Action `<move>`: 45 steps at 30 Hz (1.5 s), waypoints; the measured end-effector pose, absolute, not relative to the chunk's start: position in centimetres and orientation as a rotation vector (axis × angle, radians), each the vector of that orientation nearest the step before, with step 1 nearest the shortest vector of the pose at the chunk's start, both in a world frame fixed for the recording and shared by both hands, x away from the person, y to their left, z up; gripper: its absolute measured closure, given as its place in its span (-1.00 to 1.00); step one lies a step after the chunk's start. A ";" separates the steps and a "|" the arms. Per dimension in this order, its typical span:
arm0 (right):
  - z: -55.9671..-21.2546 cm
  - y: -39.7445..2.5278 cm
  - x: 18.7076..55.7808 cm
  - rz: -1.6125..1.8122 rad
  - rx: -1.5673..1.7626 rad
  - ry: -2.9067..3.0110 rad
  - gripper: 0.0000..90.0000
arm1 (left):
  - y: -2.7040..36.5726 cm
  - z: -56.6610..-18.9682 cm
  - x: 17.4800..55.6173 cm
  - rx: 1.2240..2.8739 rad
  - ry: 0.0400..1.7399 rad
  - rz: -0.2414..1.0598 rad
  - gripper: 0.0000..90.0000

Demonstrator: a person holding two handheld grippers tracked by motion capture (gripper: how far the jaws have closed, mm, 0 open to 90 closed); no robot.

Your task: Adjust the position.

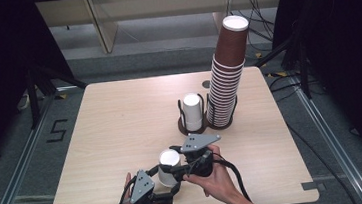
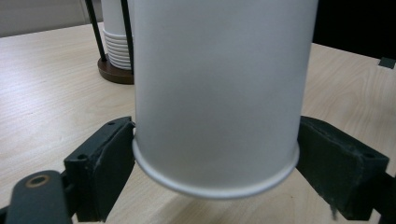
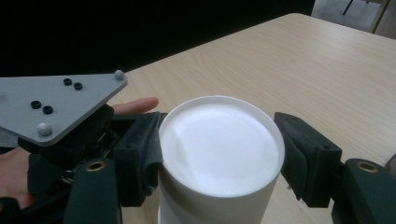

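Near the front edge of your pale wooden worktop (image 1: pixel 120 118), an upside-down white paper cup (image 1: pixel 168 166) sits between both hands: your left gripper (image 1: pixel 172 179) clamps its rim end, your right gripper (image 1: pixel 180 158) brackets its upturned base, contact unclear.

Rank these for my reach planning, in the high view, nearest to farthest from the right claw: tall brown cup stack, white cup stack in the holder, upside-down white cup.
1. Upside-down white cup, at the right claw.
2. White cup stack, mid-table in its holder.
3. Brown cup stack, just right of it, slightly farther.
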State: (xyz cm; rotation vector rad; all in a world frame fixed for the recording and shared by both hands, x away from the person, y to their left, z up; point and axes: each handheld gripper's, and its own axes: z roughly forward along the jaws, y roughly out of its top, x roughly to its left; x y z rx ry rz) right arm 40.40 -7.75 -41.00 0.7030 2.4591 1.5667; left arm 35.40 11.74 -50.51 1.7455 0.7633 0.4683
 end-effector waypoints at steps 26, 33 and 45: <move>-40.0 -9.1 40.2 1.532 0.683 2.622 -0.59 | 11.9 -49.6 35.3 1.885 0.609 0.582 -0.49; -40.1 -9.8 40.6 1.463 0.582 2.729 -0.53 | 11.5 -49.5 34.9 1.979 0.542 0.588 -0.49; -40.9 -9.5 40.7 1.429 0.527 2.837 -0.29 | 11.3 -49.3 34.6 2.039 0.451 0.541 -0.48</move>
